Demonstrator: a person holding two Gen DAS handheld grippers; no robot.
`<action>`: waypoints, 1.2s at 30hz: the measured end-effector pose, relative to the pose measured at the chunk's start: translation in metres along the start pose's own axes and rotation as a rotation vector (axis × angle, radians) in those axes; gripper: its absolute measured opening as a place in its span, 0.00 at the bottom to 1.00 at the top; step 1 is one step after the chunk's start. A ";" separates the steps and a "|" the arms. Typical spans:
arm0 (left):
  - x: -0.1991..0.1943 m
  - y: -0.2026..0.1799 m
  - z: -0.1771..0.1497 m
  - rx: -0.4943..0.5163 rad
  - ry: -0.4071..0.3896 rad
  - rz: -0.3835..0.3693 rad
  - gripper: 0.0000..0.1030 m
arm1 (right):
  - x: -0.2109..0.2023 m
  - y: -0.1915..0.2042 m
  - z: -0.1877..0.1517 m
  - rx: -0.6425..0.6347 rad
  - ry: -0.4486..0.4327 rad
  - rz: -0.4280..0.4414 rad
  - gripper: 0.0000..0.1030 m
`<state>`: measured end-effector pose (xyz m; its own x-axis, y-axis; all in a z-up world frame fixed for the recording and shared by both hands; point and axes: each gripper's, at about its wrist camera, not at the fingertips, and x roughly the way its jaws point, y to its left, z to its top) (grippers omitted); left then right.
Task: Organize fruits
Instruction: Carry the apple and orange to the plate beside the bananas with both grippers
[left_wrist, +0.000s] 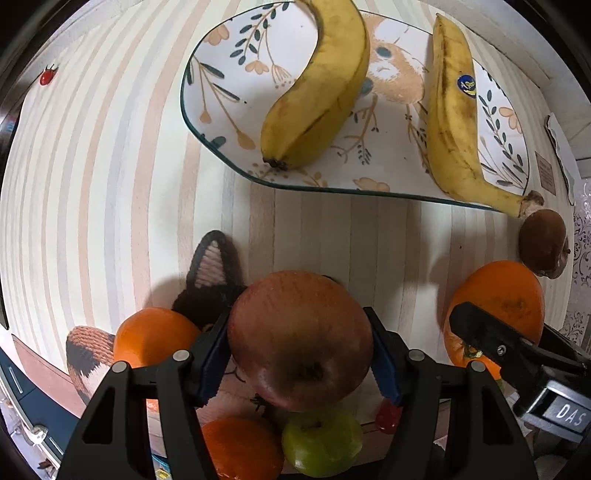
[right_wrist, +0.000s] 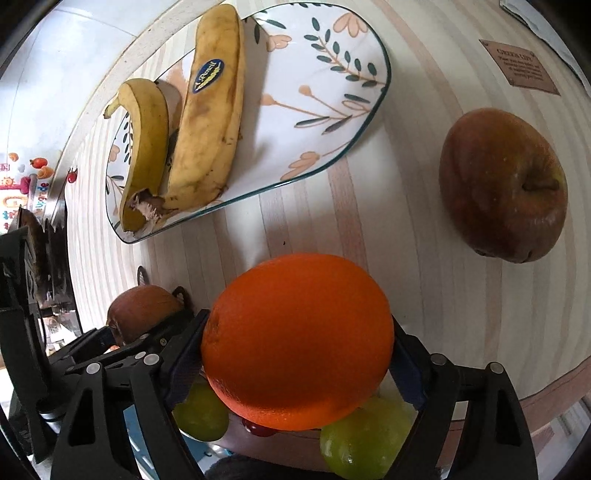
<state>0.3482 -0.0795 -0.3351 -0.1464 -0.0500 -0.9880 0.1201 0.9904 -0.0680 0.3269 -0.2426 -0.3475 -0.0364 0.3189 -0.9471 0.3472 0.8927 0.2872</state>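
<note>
In the left wrist view my left gripper (left_wrist: 297, 315) points down, shut on a red apple (left_wrist: 299, 339), a blue pad against each side. The same apple (right_wrist: 144, 310) shows at the left of the right wrist view. A big orange (right_wrist: 295, 339) sits between the fingers of my right gripper (right_wrist: 299, 321), whose pads lie against its sides. That orange (left_wrist: 495, 306) is near the table's right edge, half hidden behind a black finger (left_wrist: 480, 326). Two bananas (left_wrist: 321, 88) (left_wrist: 454, 110) lie on a flowered plate (left_wrist: 221, 55).
A dark red apple (right_wrist: 502, 184) lies on the striped table (left_wrist: 110, 147) beside the held orange. Another orange (left_wrist: 155, 336) rests by a crocheted cat mat (left_wrist: 210, 284). Below the table's near edge are an orange (left_wrist: 240, 446), a green apple (left_wrist: 321, 443) and further green fruit (right_wrist: 362, 439).
</note>
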 end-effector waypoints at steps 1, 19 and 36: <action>-0.002 -0.001 -0.001 0.001 -0.001 -0.003 0.62 | 0.000 0.001 -0.001 -0.002 -0.003 -0.002 0.85; -0.131 0.002 0.035 0.048 -0.195 -0.130 0.62 | -0.092 0.013 0.017 -0.009 -0.137 0.156 0.85; -0.066 0.036 0.162 0.023 -0.075 0.002 0.62 | -0.068 0.012 0.150 0.010 -0.145 -0.032 0.85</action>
<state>0.5211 -0.0617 -0.2948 -0.0721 -0.0586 -0.9957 0.1429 0.9874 -0.0684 0.4738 -0.3014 -0.3016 0.0879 0.2406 -0.9666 0.3576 0.8981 0.2561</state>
